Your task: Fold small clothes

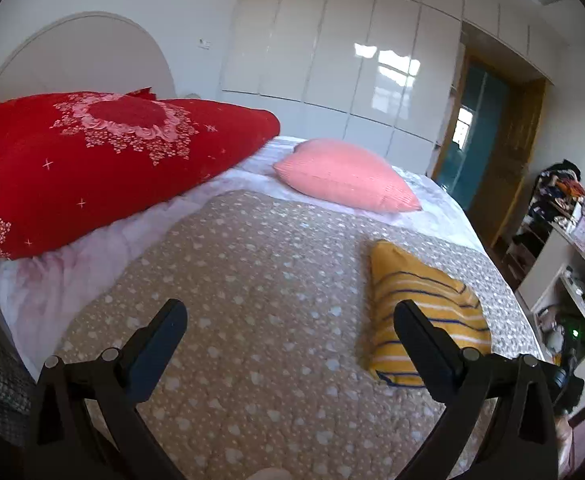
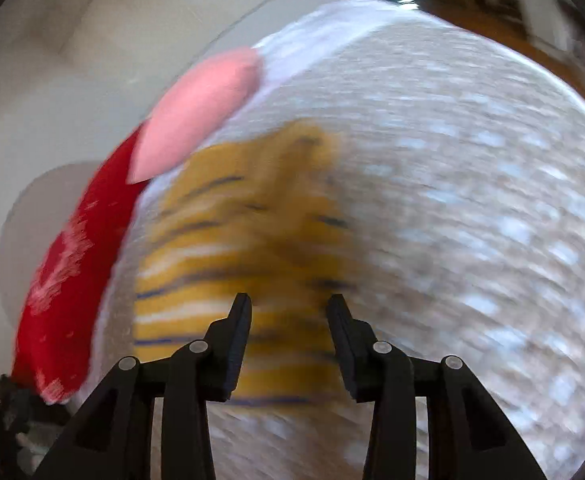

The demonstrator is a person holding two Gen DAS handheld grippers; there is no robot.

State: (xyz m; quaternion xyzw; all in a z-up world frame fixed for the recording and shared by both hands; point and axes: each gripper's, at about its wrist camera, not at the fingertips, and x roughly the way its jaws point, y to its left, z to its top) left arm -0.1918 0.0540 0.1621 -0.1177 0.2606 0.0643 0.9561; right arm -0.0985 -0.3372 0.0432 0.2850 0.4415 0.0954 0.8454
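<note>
A yellow garment with blue and white stripes (image 1: 424,312) lies folded on the beige spotted bedspread (image 1: 252,300), to the right in the left wrist view. My left gripper (image 1: 290,312) is open and empty above the bedspread, its right finger just in front of the garment. In the blurred right wrist view the same garment (image 2: 244,240) lies just ahead of my right gripper (image 2: 288,304), which is open and empty above the garment's near edge.
A red patterned pillow (image 1: 92,168) and a pink pillow (image 1: 348,176) lie at the head of the bed. White wardrobes (image 1: 332,60) stand behind. A cluttered shelf unit (image 1: 564,260) stands beyond the bed's right edge.
</note>
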